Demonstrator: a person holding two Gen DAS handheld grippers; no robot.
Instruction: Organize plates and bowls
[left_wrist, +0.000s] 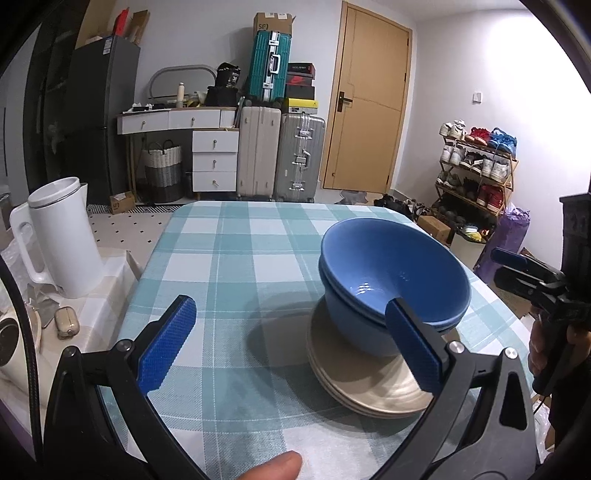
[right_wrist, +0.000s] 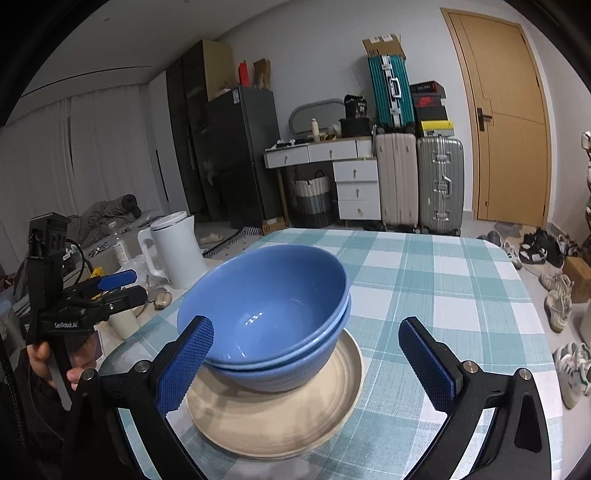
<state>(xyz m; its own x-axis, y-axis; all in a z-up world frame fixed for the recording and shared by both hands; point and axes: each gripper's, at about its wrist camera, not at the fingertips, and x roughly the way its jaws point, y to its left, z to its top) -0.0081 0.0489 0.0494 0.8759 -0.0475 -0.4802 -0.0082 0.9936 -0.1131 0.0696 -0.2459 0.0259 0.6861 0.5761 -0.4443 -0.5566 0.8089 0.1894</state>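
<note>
Two blue bowls (right_wrist: 269, 325) nested, seated on stack of beige plates (right_wrist: 280, 410), near edge of checked table (left_wrist: 236, 258). Bowls sit off-centre on plates, toward far-left rim in right wrist view; upper bowl tilted slightly in lower one. Nesting of like with like, small on large, judged to be the intended tidy arrangement; stacking looks complete or nearly so. Plate count unclear: at least two rims visible in left wrist view.

Left claw (left_wrist: 291, 343): jaws spread wide, nothing between the pads. Right-hand pad overlaps bowls and plates in picture, appears in front of them, contact not evident. Fingertip visible at bottom edge of that view.

Right claw (right_wrist: 306, 365): jaws likewise fully apart, empty. Left-hand pad overlaps bowl rim in picture; touching or just clear cannot be told.

Each claw seen in other's view, flanking stack, held by a hand.

White kettle (left_wrist: 62, 236) on side surface beside table, well apart from stack.
</note>
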